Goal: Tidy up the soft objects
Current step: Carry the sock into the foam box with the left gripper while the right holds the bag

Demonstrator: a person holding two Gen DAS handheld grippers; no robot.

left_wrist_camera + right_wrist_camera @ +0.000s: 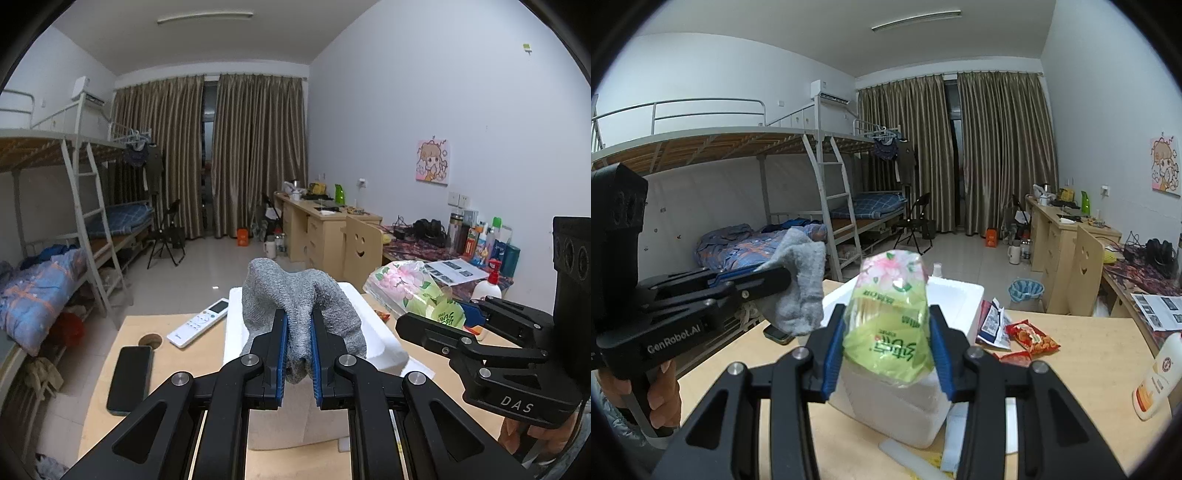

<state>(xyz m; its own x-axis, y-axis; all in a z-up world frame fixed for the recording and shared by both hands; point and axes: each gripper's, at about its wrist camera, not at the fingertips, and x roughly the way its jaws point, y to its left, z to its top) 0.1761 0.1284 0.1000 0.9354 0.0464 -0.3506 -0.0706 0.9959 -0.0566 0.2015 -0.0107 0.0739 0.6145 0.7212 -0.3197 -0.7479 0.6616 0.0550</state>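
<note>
My left gripper [297, 326] is shut on a grey knitted sock [295, 295], which flops over both blue pads and hangs above a white foam box [384, 347]. From the right wrist view the same sock [801, 291] dangles from the left gripper [775, 275] at the left. My right gripper [888, 326] is shut on a green tissue pack with a pink flower print [890, 314], held above the foam box [960, 299]. In the left wrist view the tissue pack [410, 288] shows beyond the right gripper [443, 317] at the right.
On the wooden table [184, 354] lie a black phone [130, 378] and a white remote [199, 322]. Snack packets [1030, 338] and a white bottle [1156, 376] lie right of the box. A cluttered desk [436, 247] stands at the right, bunk beds [746, 155] at the left.
</note>
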